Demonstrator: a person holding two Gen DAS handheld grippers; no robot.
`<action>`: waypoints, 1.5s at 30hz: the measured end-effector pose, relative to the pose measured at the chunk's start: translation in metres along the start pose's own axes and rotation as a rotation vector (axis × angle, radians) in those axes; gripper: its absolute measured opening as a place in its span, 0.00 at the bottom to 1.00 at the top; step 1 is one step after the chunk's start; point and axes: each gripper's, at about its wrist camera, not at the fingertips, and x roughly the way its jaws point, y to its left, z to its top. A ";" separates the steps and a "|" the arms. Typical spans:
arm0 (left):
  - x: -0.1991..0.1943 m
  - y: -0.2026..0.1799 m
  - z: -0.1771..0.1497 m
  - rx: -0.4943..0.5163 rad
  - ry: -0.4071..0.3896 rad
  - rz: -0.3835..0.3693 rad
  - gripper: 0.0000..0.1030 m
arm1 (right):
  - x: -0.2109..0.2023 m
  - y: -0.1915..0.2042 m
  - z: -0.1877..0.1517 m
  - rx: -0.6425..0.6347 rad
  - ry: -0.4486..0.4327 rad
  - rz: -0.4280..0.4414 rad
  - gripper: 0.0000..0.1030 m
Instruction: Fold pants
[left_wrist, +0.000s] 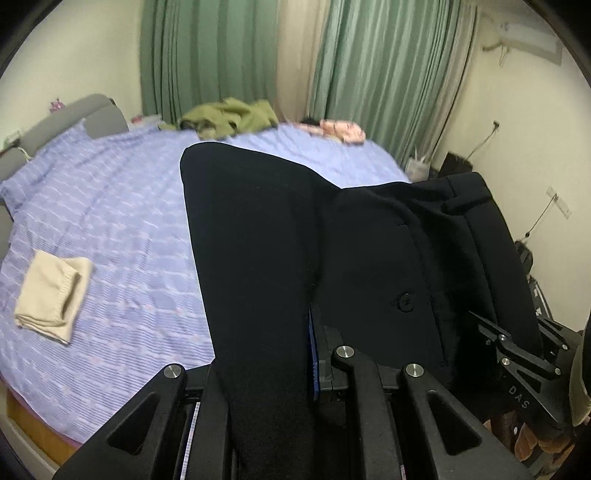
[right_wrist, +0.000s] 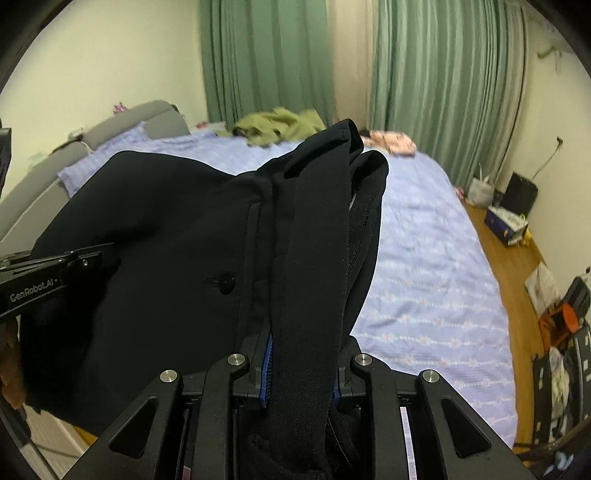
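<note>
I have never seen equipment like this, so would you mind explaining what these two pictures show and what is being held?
No robot here: a person holds a two-finger clamp in each hand, with a wide-angle camera on each looking along its fingers. One picture comes from the left gripper, the other from the right gripper. Both are shut on the black pants, lifted above a bed with a lilac cover. On the bed lie a folded beige cloth, an olive garment and something pink. Green curtains hang behind.
</note>
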 end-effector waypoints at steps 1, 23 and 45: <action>-0.010 0.010 0.001 0.008 -0.014 0.000 0.14 | -0.005 0.009 0.003 -0.009 -0.010 -0.004 0.23; -0.101 0.250 0.020 0.098 -0.081 0.043 0.14 | -0.024 0.264 0.051 0.028 -0.075 0.039 0.23; -0.071 0.455 0.027 0.063 -0.005 0.060 0.14 | 0.042 0.391 0.086 0.025 0.003 0.103 0.23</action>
